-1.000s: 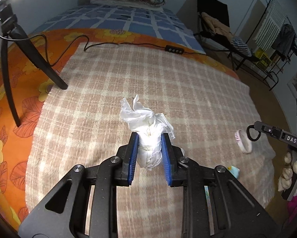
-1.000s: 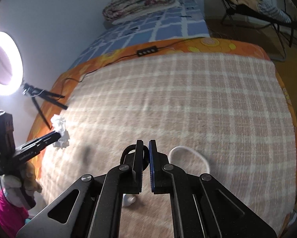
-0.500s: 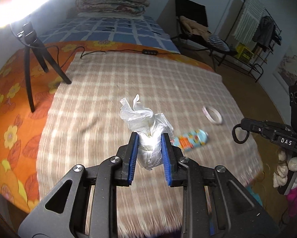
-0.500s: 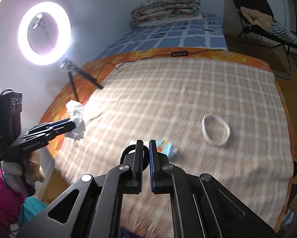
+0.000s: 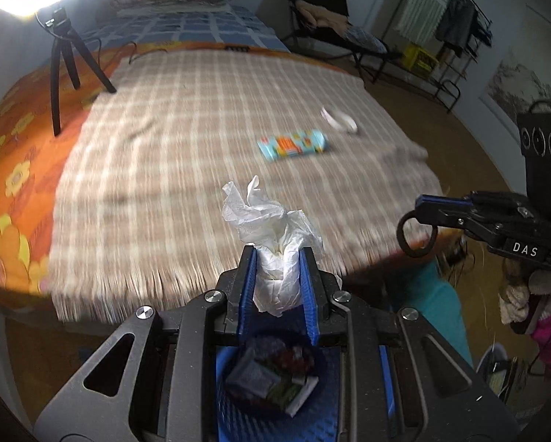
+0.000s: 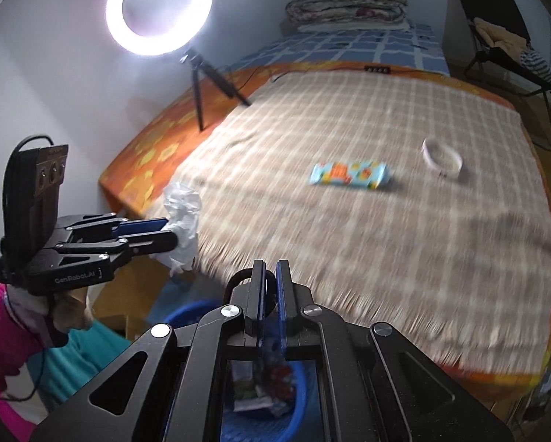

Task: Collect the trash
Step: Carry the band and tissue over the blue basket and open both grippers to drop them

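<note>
meanwhile, left gripper (image 5: 277,276) clamps crumpled tissue (image 5: 275,243) above the part-filled blue bin (image 5: 223,364); right gripper (image 6: 269,287) pinches a dark ring (image 5: 417,235); wrapper (image 5: 293,144) at frame centre awaits.

A home bedroom: a bed (image 6: 385,228) under a checked blanket (image 5: 209,118) and orange flowered sheet (image 5: 10,169), folded quilts (image 6: 345,2) stacked at upper centre, a clothes rack (image 5: 455,25) and laundry-draped chair (image 5: 327,18) at upper right.
</note>
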Available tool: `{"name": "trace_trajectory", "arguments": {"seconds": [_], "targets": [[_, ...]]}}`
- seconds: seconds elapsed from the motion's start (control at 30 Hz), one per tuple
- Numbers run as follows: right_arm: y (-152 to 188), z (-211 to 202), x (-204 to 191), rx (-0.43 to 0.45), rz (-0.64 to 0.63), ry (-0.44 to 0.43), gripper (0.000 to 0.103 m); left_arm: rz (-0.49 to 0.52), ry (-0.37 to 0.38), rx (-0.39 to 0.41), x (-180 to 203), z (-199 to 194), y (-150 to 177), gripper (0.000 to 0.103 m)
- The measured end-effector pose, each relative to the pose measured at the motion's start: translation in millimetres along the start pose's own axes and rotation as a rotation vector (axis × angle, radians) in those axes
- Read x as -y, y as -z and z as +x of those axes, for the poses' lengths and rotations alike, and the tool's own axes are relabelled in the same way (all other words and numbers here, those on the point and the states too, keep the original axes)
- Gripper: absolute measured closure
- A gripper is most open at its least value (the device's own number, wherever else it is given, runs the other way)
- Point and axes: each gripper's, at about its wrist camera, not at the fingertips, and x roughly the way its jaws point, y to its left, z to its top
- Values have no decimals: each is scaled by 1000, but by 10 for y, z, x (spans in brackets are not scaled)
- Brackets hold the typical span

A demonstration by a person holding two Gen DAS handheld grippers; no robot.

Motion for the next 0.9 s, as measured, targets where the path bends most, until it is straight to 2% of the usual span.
{"name": "trace_trajectory", "arguments": {"seconds": [0.33, 0.73, 0.9], "targets": [[581, 133, -253, -78, -9, -13, 99, 26, 40, -90, 175, 61, 545, 80], [943, 224, -313, -129, 20, -10, 99, 45, 62, -152, 257, 177, 802, 80], [1022, 243, -327, -139, 31, -11, 99, 66, 62, -169, 320, 221, 864, 72]]}}
